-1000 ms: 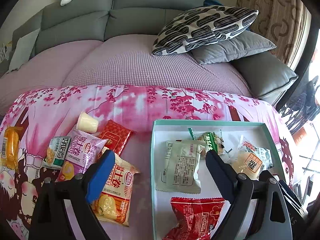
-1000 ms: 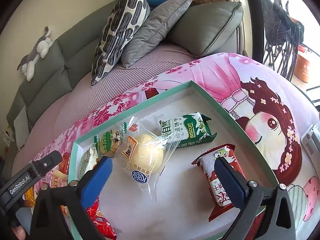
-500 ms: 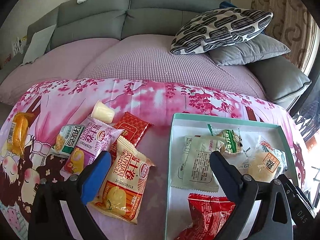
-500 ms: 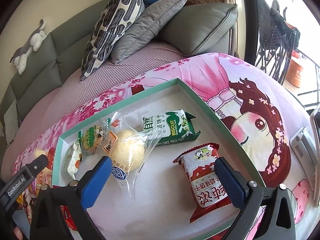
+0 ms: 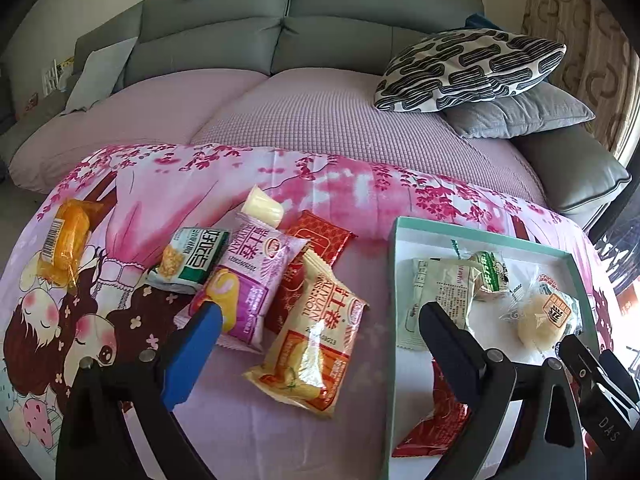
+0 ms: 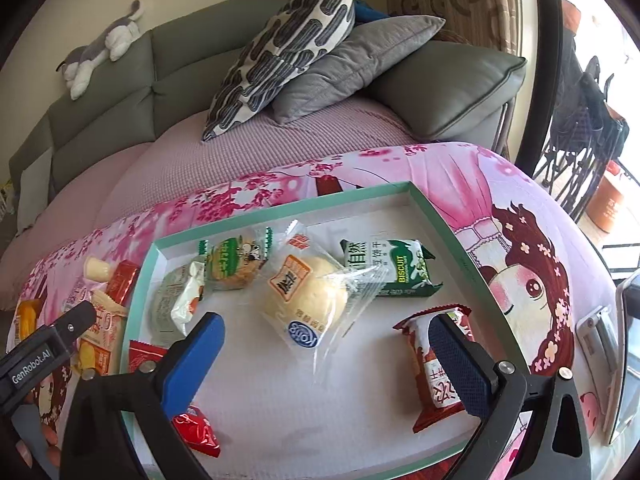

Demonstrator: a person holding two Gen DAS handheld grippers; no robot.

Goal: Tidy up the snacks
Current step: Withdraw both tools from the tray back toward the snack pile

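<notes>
**Both grippers spread wide, nothing held**

Far left on the pink cloth point(image 5: 168, 184): orange packet point(image 5: 66, 246). Next, a loose cluster: green-white packet point(image 5: 192, 260), purple packet point(image 5: 256, 280), yellow packet point(image 5: 316, 340), the last two overlapping a red packet point(image 5: 316, 248).

Left gripper point(image 5: 318, 334): fingers wide apart, empty, above the yellow packet and the tray's left rim.

Teal-rimmed tray point(image 6: 440, 216), right of the cluster: bun in clear wrap point(image 6: 306, 294), green biscuit pack point(image 6: 394, 268), red-white packet point(image 6: 434, 364).

Right gripper point(image 6: 326, 342): fingers wide, empty, over the tray floor, touching no snack.
</notes>
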